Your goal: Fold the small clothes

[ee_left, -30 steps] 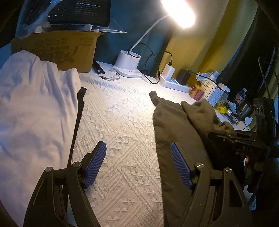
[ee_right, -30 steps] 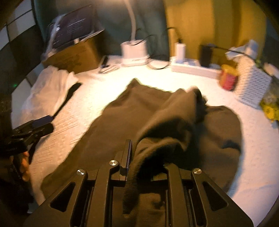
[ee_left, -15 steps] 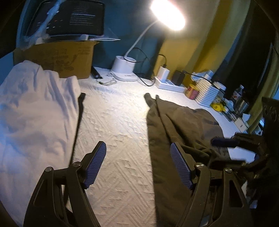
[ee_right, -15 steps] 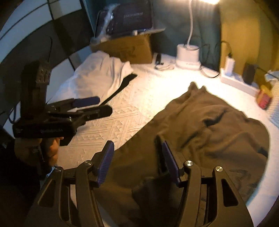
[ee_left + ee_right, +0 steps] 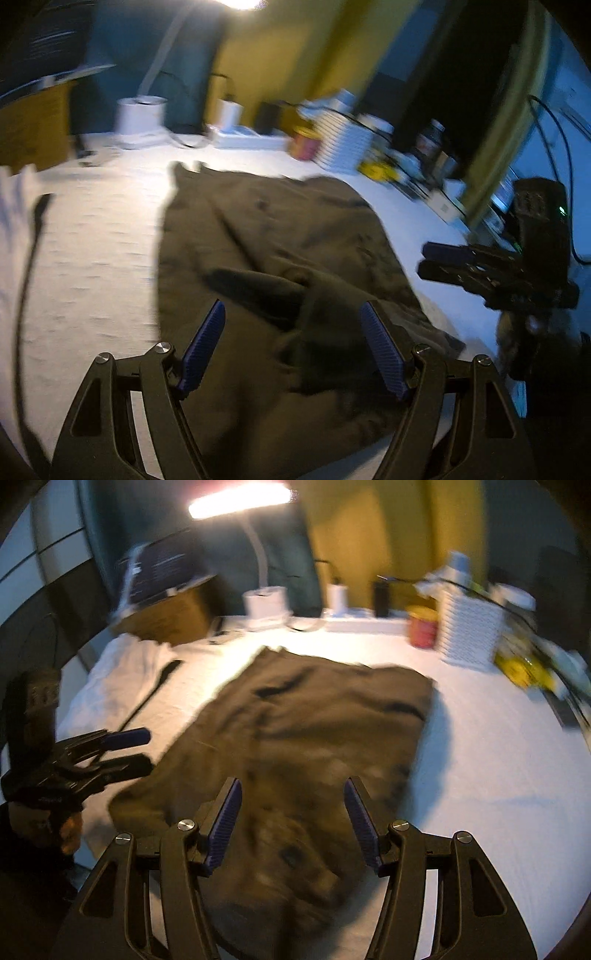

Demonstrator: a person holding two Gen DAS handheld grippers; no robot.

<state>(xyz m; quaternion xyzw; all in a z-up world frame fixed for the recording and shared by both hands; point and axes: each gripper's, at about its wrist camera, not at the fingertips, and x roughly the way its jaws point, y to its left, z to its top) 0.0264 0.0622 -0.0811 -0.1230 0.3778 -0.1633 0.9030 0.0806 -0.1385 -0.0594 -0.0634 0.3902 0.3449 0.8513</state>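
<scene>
Right wrist view is giving us the clearest look at the olive-brown garment (image 5: 314,738), which is lying spread over the middle of the white textured bedspread (image 5: 498,775), its far edge pointing toward the back wall and its near end bunching into soft folds just under our right gripper (image 5: 291,819). We are holding that gripper above the near end with its blue-padded fingers (image 5: 225,823) standing wide apart, nothing pinched between them. From the left wrist view we are seeing the same garment (image 5: 280,251) with a raised fold in front of our left gripper (image 5: 291,347), whose fingers (image 5: 201,350) are also standing wide with no cloth gripped; whether the pads are brushing the fabric below we cannot tell, as both pictures are smearing with motion. Each gripper is showing up in the other's camera, at the garment's side edges. To the left of the garment a white cloth (image 5: 122,679) is lying crumpled on the bedspread with a dark strap (image 5: 155,694) running beside it. Behind it a cardboard box (image 5: 166,616) is sitting against the wall. Along the back edge we are seeing a white desk lamp (image 5: 266,602) shining brightly, a white power strip (image 5: 362,624), a red and yellow tin (image 5: 423,627) and a white perforated basket (image 5: 469,627).
</scene>
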